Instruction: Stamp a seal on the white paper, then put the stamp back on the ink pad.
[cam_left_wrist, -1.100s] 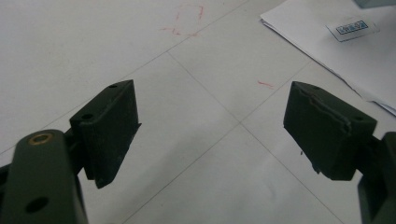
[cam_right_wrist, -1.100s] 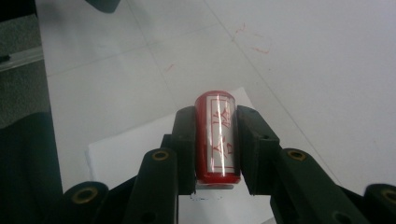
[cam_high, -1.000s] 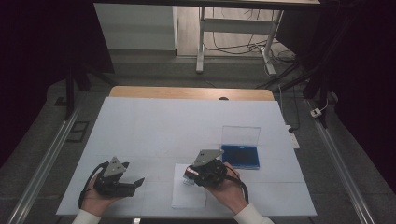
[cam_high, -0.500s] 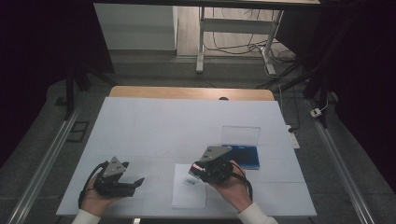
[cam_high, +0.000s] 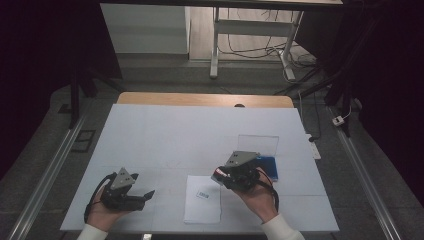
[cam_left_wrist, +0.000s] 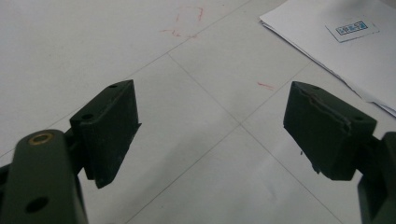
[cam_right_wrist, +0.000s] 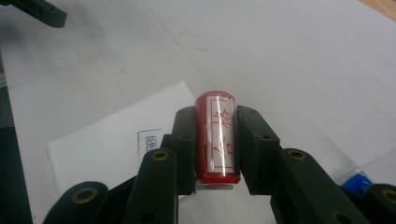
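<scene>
The right tool (cam_right_wrist: 215, 149) is clamped on a red stamp (cam_right_wrist: 216, 137), a short cylinder with a white label bearing red characters. The jaws press its two sides, and the stamp's rounded end points away from the hand. In the high view the right tool (cam_high: 222, 176) is held above the table (cam_high: 200, 130), over the right edge of the paper (cam_high: 202, 202), with the person's hand under it. The stamp is lifted clear of the table, and in the right gripper view the paper (cam_right_wrist: 112, 154) lies below and to the left of it, carrying a small blue-bordered print (cam_right_wrist: 149, 140).

The left tool (cam_left_wrist: 210, 135) is wide open and holds nothing; between its jaws lies bare white table with thin seams and a few faint red marks (cam_left_wrist: 187, 21). In the high view the left tool (cam_high: 147, 195) sits low at the near left of the table, well apart from the right one, its jaws pointing right toward the paper. A corner of the paper (cam_left_wrist: 336, 51) shows at the upper right of the left gripper view.

A blue ink pad (cam_high: 265, 165) with its clear lid (cam_high: 257, 145) standing open lies just behind the right tool.
</scene>
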